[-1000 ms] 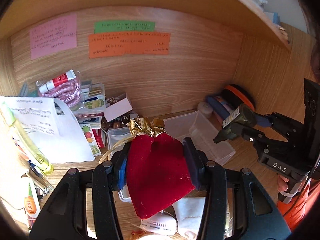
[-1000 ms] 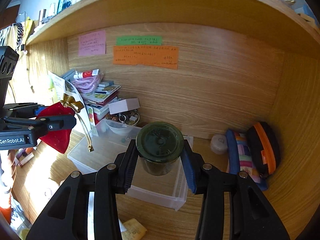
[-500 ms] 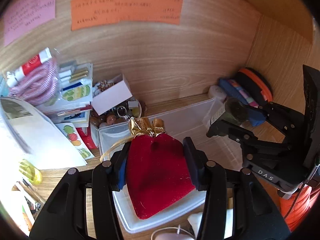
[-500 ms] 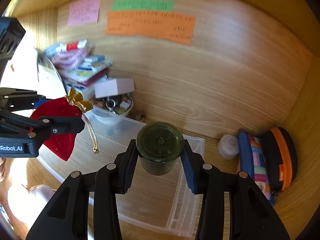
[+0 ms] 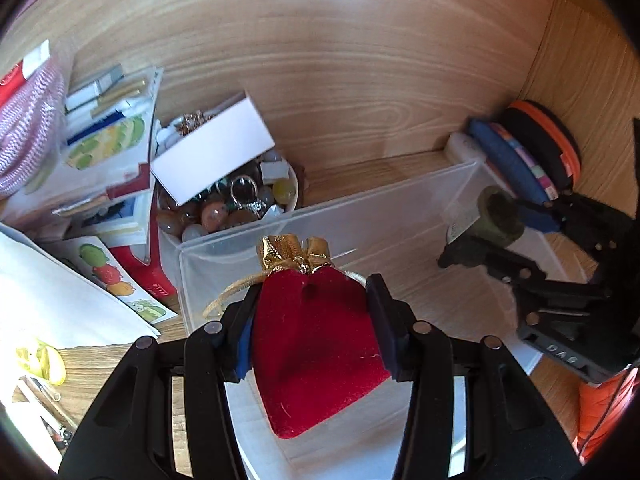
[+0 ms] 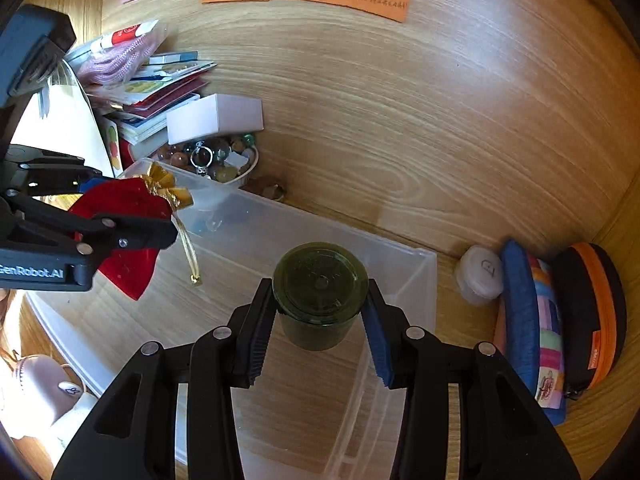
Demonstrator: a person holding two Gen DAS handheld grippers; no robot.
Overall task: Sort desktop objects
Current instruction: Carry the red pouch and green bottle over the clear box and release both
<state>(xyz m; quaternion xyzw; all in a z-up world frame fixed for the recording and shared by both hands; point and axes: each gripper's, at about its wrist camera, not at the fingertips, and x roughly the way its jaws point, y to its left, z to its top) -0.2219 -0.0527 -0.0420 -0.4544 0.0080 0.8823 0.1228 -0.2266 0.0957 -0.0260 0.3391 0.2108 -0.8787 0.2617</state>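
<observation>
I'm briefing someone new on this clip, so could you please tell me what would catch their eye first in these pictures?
The red velvet pouch with a gold ribbon stands out first, clamped in the left tongs above the clear plastic bin. Next is the dark green glass jar, gripped by the right tongs over the same bin. Behind it, a white bowl of coloured beads and stones sits against the wooden back wall.

Both wrist views look steeply down, sharing the clear bin point(image 5: 420, 208).
</observation>
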